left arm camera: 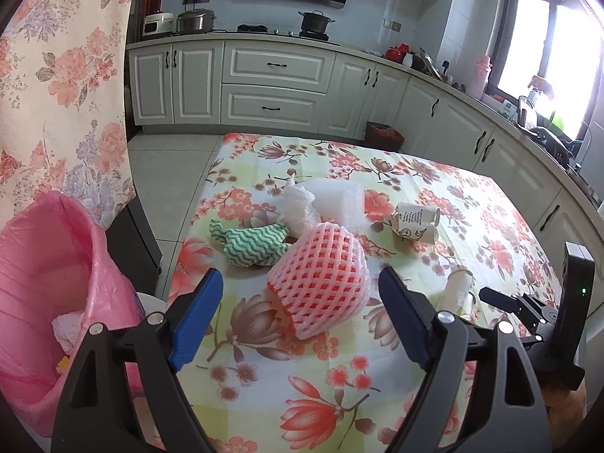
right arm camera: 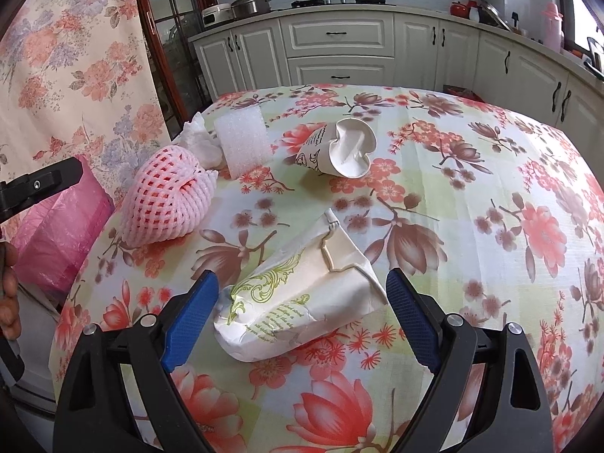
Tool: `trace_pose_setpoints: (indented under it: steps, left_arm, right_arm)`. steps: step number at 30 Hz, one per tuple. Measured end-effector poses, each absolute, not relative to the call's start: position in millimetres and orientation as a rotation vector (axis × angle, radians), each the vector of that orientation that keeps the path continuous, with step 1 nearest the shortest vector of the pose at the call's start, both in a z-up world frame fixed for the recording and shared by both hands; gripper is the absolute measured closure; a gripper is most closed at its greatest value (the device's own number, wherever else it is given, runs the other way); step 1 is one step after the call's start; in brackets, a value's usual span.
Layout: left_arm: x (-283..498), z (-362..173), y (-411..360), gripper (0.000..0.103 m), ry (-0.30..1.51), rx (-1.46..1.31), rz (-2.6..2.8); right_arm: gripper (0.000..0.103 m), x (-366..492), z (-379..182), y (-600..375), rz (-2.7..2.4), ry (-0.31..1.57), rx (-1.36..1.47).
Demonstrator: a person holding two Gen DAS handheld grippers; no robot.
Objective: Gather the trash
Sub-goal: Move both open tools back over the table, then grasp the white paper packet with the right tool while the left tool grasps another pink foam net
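Observation:
A pink foam fruit net [left arm camera: 319, 279] lies on the floral table just ahead of my open left gripper [left arm camera: 302, 290]; it also shows in the right wrist view [right arm camera: 166, 200]. Behind it lie a green-and-white zigzag cloth [left arm camera: 253, 243], a crumpled white tissue [left arm camera: 298, 205], a white foam block [left arm camera: 339, 196] and a crushed paper cup [left arm camera: 415, 222]. My right gripper [right arm camera: 302, 302] is open, its fingers on either side of a flattened paper cup [right arm camera: 298, 302] with green print. A second crushed cup [right arm camera: 339, 149] lies farther back.
A bin with a pink bag [left arm camera: 49, 283] stands off the table's left edge, holding some white trash. A floral curtain [left arm camera: 60, 75] hangs at left. Kitchen cabinets [left arm camera: 271, 83] and a counter with pots run behind the table [right arm camera: 490, 226].

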State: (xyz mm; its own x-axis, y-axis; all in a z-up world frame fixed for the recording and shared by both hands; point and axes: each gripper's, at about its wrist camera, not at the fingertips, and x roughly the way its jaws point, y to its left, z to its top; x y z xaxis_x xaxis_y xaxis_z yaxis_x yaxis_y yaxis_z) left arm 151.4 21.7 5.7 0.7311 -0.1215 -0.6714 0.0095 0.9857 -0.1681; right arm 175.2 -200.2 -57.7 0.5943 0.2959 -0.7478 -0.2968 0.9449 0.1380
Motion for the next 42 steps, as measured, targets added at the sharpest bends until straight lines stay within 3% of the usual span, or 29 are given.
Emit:
trace_pose_setpoints:
  steps: [11, 14, 24, 26, 35, 37, 41, 42]
  left_arm:
    - [152.1, -1.1, 21.2, 0.021, 0.766, -0.162, -0.075]
    - [153.0, -3.5, 21.4, 0.021, 0.773, -0.165, -0.077]
    - [167.0, -14.1, 11.2, 0.021, 0.802, -0.160, -0.085]
    - [172.9, -17.5, 7.1, 0.021, 0.812, -0.153, -0.085]
    - [201.3, -33.0, -1.3, 0.021, 0.860, -0.140, -0.068]
    - [207.3, -39.0, -2.9, 0.023, 0.882, -0.130, -0.058]
    - [212.1, -44.9, -6.4, 0.049, 0.910, -0.118, -0.071]
    - [211.5, -44.4, -8.2, 0.061, 0.910, -0.111, -0.077]
  right_arm:
    - [0.018, 166.5, -59.9, -195.3, 0.356, 0.897, -0.039]
    - [0.030, 166.4, -64.0, -196.2, 0.349, 0.917, -0.046]
    - [0.048, 169.8, -65.6, -201.8, 0.333, 0.903, -0.074]
    - [0.057, 170.9, -63.5, -203.9, 0.328, 0.895, -0.074]
    - [0.057, 177.4, -60.3, -209.9, 0.326, 0.887, -0.072]
    - [0.057, 178.3, -59.1, -210.7, 0.326, 0.882, -0.072]
    - [0.058, 178.4, -58.3, -211.1, 0.328, 0.878, -0.073]
    - [0.058, 178.3, -58.0, -211.5, 0.327, 0.876, -0.072]
